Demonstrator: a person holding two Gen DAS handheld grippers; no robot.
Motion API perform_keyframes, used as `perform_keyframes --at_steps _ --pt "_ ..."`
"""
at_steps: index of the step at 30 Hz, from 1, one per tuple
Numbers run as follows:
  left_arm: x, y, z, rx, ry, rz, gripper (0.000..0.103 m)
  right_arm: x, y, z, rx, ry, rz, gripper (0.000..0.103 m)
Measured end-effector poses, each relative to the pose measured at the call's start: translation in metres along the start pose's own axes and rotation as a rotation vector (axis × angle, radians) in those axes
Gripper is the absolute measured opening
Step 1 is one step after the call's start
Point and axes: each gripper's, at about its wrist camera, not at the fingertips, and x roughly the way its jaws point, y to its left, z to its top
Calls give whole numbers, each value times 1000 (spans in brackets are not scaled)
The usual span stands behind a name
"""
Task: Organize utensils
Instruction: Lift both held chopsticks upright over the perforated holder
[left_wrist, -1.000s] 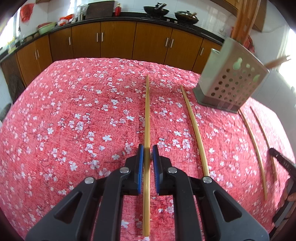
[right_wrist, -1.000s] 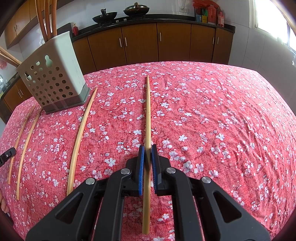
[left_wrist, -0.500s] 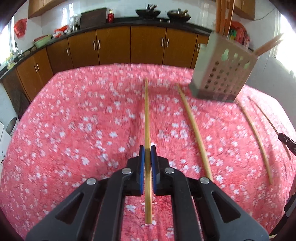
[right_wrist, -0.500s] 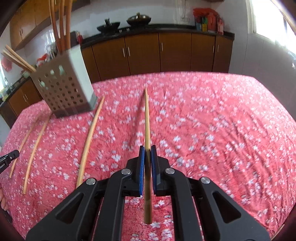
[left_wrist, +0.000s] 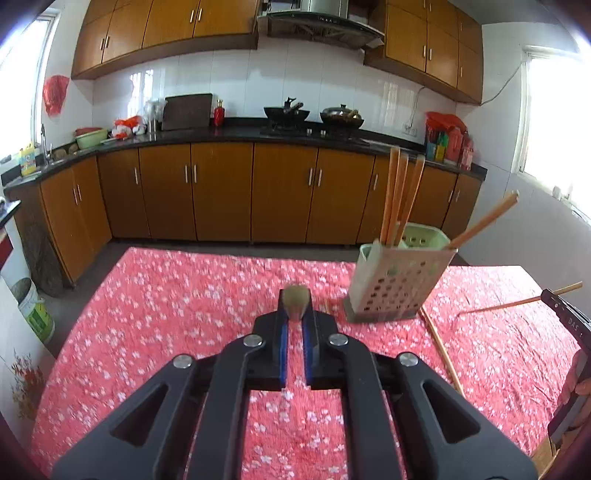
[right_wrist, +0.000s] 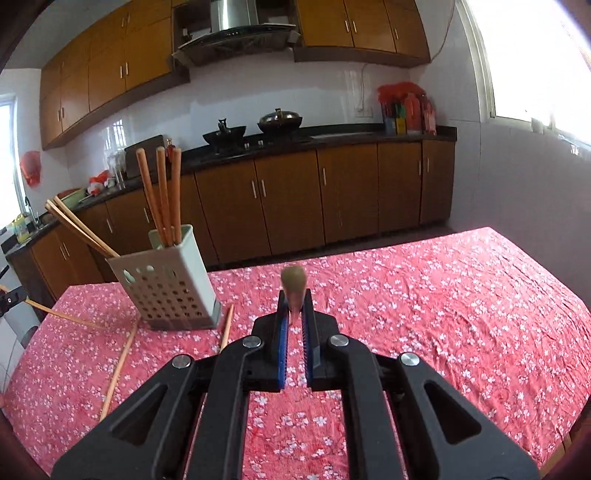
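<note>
A home kitchen is shown: wooden cabinets (left_wrist: 221, 192), a black counter (left_wrist: 229, 133), two woks (right_wrist: 224, 133) on a stove, a range hood (left_wrist: 325, 22) and white wall tiles (left_wrist: 236, 81).

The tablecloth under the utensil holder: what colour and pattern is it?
The tablecloth is red with small white blossoms, clearest in the right wrist view.

We see the chopstick holder (left_wrist: 397, 280) standing on the table (left_wrist: 166, 306), ahead and right of our left claw (left_wrist: 294, 317) and ahead and left of our right claw (right_wrist: 293, 314). Chopsticks (left_wrist: 397, 195) stand in it. One loose chopstick (left_wrist: 441, 347) lies on the table just beside its base. Cabinets (left_wrist: 221, 192) line the wall behind the table.
</note>
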Motion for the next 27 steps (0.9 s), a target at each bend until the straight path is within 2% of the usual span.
perform_keyframes --at_steps 2,6,15,17,22,24,27 --pt "-3 -1 6 2 -5 -6 7 -4 0 3 4 -12 6 7" --pt "-18 -9 21 7 -25 -71 7 -16 8 21 6 -55 43 7" --pt "-63 -49 61 78 -96 -242 7 -57 39 78 35 -165 276 7" --pt "-69 -55 70 76 -119 -265 7 -63 47 88 28 -197 305 7" --pt "-66 -71 99 37 -193 -264 7 -61 69 105 6 -268 314 7" --pt "-58 -77 109 27 -216 -239 7 -57 75 109 -2 -282 310 7" --pt "-39 -86 119 24 -199 -230 7 -44 87 111 -38 -288 287 7"
